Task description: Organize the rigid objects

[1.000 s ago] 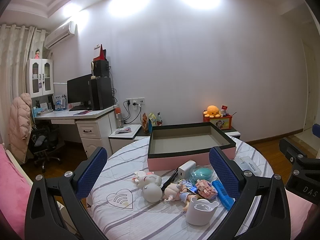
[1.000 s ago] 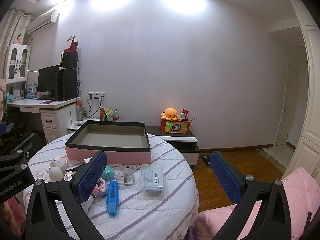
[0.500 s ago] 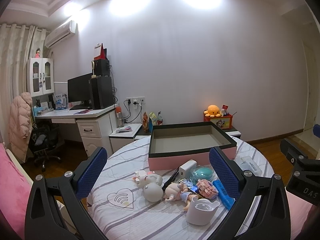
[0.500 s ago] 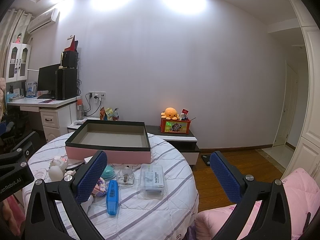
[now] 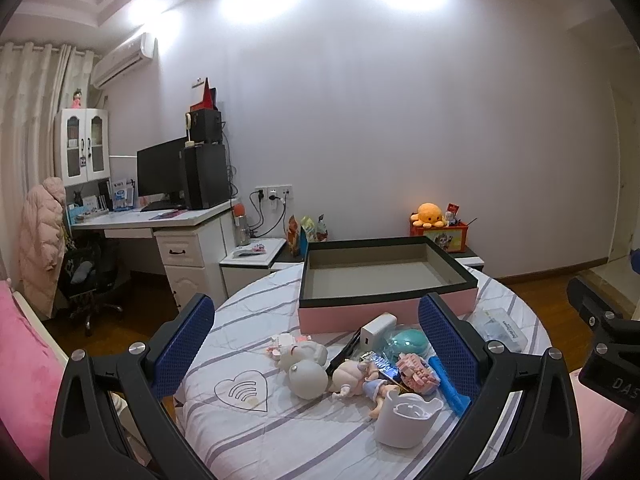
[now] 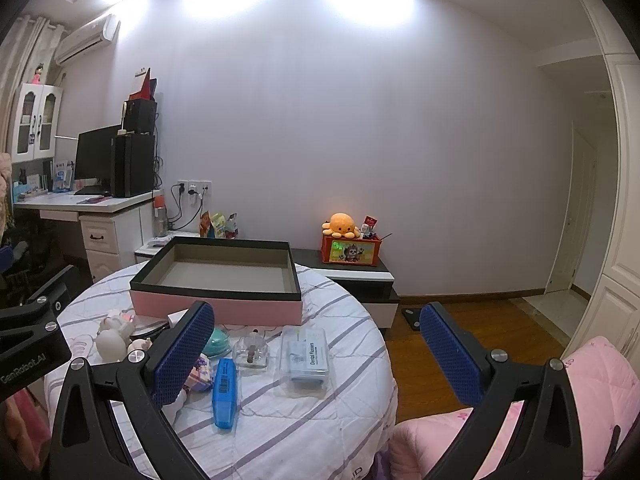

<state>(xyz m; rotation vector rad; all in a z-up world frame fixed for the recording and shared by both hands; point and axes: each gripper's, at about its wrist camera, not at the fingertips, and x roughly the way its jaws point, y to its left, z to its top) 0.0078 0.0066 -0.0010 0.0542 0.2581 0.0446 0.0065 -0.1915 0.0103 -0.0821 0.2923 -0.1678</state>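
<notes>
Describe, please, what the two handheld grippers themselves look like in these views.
Both match: the left gripper and right gripper have black Y-shaped frames with silver bolts, each ending in two fingers faced with blue textured pads. White lettering, partly cut off, marks each body as seen from the other camera. No cables or sleeves show.

The tablecloth (image 6: pixel 320 412) is white with lilac-grey stripes — one heart outline stitched in. The box (image 6: pixel 216 308) is pink (black rim, grey-brown inside). The long case (image 6: pixel 225 392) is blue; the mug (image 5: pixel 404 420) white.
</notes>
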